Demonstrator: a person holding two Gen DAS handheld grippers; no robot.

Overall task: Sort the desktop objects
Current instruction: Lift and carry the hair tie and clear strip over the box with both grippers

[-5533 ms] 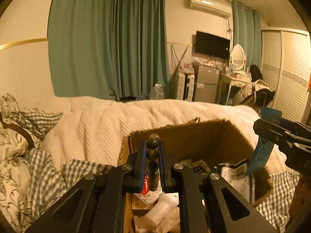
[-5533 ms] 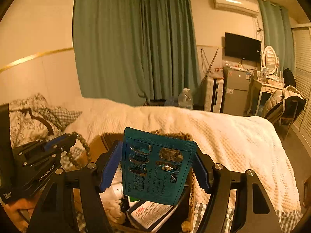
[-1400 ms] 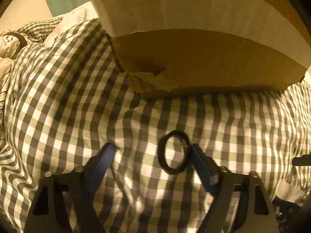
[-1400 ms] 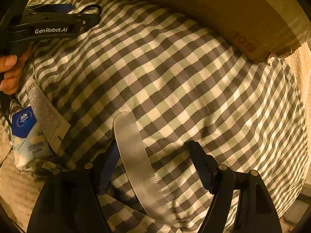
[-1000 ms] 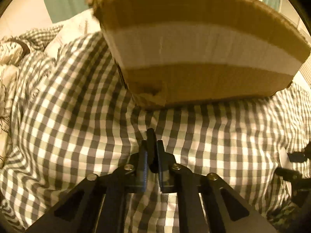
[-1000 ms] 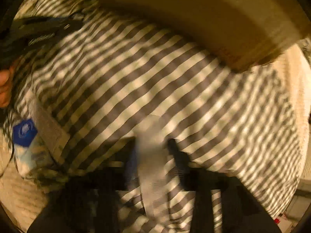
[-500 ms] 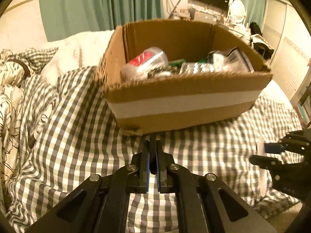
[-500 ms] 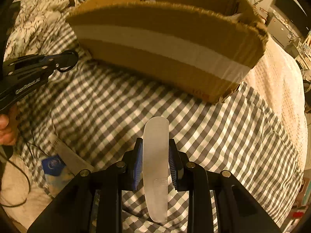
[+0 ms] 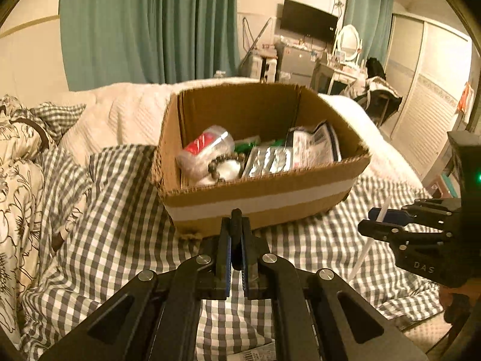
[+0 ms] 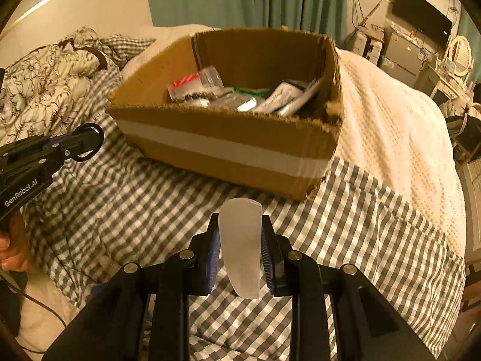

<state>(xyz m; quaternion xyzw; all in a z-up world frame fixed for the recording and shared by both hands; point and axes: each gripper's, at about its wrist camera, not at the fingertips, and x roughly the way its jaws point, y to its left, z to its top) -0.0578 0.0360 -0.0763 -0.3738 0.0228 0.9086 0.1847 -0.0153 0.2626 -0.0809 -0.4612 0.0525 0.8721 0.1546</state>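
- A bedroom in warm light, teal curtains point(image 9: 150, 27) behind, and a bed under a grey-and-white checked cover point(image 9: 120, 234) fills the foreground.
- On that cover sits the open cardboard box point(image 9: 261, 201), white tape across its near wall, already holding a clear bottle with a red label point(image 9: 207, 147), a bead bracelet point(image 9: 224, 162), foil blister packs point(image 9: 267, 162) and printed packets.
- Right gripper point(image 10: 240, 240) hovers short of the box, jaws drawn in and pinching a pale translucent curved strip point(image 10: 240, 246) by its edges, tip pointing at the box.
- Left gripper point(image 9: 236, 240) is aimed at the box's near wall, pads pressed together on a thin black hair tie point(image 10: 88, 143).
- Here's the difference: the left wrist view shows that tie only edge-on as a dark sliver, while the right wrist view shows its full loop past the fingertips, plus the person's hand point(image 10: 12, 252) on the handle.
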